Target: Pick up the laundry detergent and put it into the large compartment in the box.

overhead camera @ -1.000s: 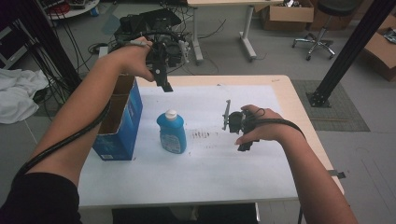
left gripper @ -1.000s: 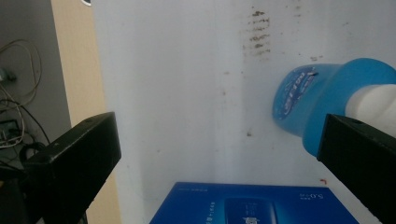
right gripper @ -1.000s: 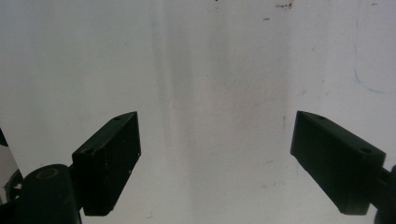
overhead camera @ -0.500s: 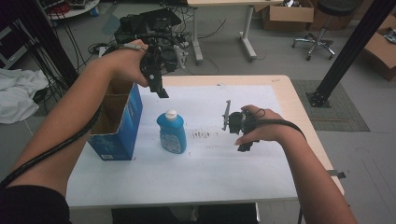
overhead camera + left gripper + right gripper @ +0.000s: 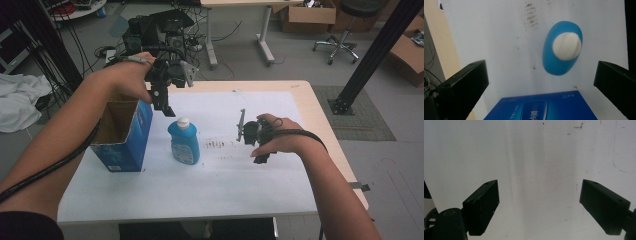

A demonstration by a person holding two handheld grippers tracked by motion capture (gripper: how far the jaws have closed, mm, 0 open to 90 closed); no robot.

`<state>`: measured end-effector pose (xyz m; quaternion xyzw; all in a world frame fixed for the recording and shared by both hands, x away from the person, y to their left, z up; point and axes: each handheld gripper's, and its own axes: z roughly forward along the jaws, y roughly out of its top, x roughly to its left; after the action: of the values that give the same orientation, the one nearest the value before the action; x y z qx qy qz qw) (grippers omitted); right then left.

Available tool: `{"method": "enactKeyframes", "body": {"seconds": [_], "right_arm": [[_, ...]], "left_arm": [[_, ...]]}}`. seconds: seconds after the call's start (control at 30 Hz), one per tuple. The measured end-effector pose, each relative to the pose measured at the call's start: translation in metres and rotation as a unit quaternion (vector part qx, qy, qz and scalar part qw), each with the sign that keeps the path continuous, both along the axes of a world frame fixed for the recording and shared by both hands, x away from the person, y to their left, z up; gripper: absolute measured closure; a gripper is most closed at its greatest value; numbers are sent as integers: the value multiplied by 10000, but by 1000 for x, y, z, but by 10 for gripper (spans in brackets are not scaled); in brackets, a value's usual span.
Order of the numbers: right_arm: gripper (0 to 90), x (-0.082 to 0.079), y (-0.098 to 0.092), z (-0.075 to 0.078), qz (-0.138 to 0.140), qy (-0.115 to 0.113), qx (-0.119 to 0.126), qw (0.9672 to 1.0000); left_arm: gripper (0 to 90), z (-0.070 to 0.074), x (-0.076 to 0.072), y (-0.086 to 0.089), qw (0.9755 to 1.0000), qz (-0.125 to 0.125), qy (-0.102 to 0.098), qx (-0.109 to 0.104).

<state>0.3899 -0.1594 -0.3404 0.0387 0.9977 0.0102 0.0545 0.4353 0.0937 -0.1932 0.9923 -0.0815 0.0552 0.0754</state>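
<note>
Moving from over the box toward the bottle, the left gripper (image 5: 162, 102) now hangs just above and behind the blue bottle (image 5: 183, 141), with its jaws spread wide and nothing between them. The bottle stands upright on the white table (image 5: 225, 190), just beside the open blue box (image 5: 122, 135). This looks like a reach to grab the bottle. The right gripper (image 5: 250, 132) stays near the table, jaws spread too and holding nothing.

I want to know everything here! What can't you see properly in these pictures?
- Blue box: its bottom inside, high view, hidden by its walls.
- Blue bottle: label too small, high view.
- Right gripper: jaws hidden by the hand, high view.
- Box print: cut off and blurred, left gripper view.
</note>
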Motion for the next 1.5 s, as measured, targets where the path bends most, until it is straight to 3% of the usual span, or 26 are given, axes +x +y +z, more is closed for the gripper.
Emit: {"method": "enactKeyframes", "body": {"seconds": [0.17,0.4,1.03,1.5], "right_arm": [[162,-1,0,0,5,-22,-18,10000],[162,-3,0,-2,-5,2,-37,10000],[162,-5,1,-8,-25,19,-63,10000],[162,-5,1,-10,-30,22,-54,10000]], "left_arm": [[1,-3,-4,-1,9999,-77,63,35],[1,-18,-11,-3,9994,-326,120,89],[1,-50,-15,-5,9982,-483,296,177],[1,-70,-15,-11,9977,-574,288,227]]}}
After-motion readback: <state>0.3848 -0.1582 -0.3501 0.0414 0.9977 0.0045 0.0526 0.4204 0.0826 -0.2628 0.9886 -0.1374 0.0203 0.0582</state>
